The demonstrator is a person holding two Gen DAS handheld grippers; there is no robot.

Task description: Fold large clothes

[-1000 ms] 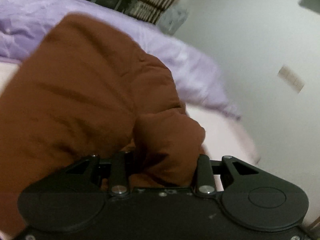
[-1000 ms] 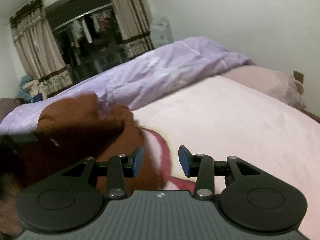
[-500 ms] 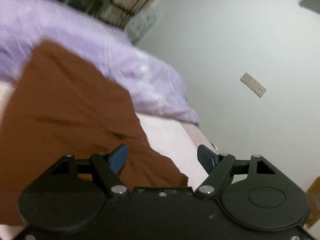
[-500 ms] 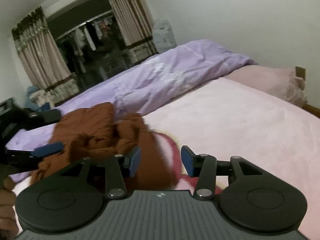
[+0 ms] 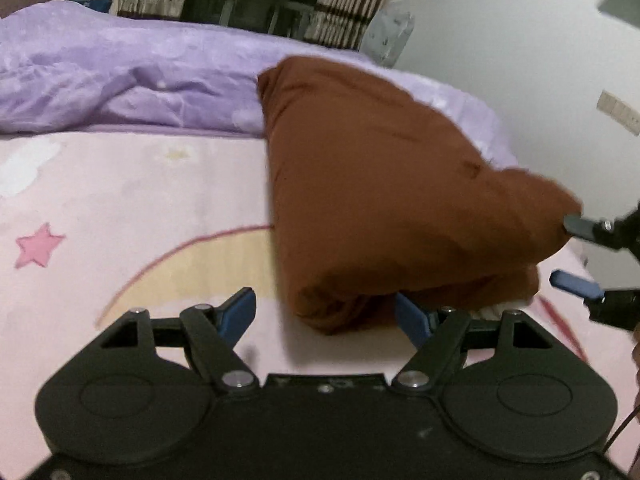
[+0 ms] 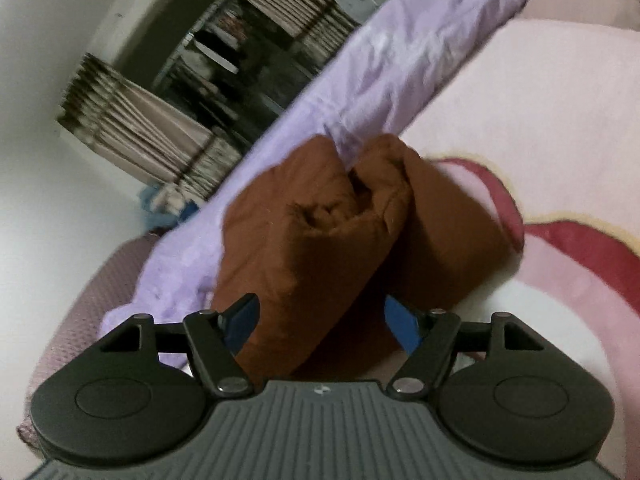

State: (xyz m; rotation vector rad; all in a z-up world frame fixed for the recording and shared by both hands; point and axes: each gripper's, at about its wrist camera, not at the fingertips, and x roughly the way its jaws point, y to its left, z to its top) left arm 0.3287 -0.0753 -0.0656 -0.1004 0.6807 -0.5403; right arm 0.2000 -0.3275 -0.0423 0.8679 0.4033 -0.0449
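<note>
Fold just released: brown garment (image 5: 384, 200) bundled against the bed's (image 5: 120, 208) far edge, left gripper (image 5: 326, 314) open, right gripper (image 6: 320, 320) opening around cloth; next, regrip and square.

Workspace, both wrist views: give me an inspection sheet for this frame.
Surface: pink bed sheet with star and moon print.
Job's things: brown garment, folded into a bundle, lying on the sheet with its far end against the purple duvet.
Clutter: nothing seen on the sheet beside the garment.
Grippers: left gripper open, garment's near corner between the jaws, pads not pressing; right gripper jaws opening, garment between them, not clamped.
Cables: thin dark cable at the left view's right edge.
Surroundings: striped curtains, dark wardrobe opening, white wall with a switch plate.
</note>
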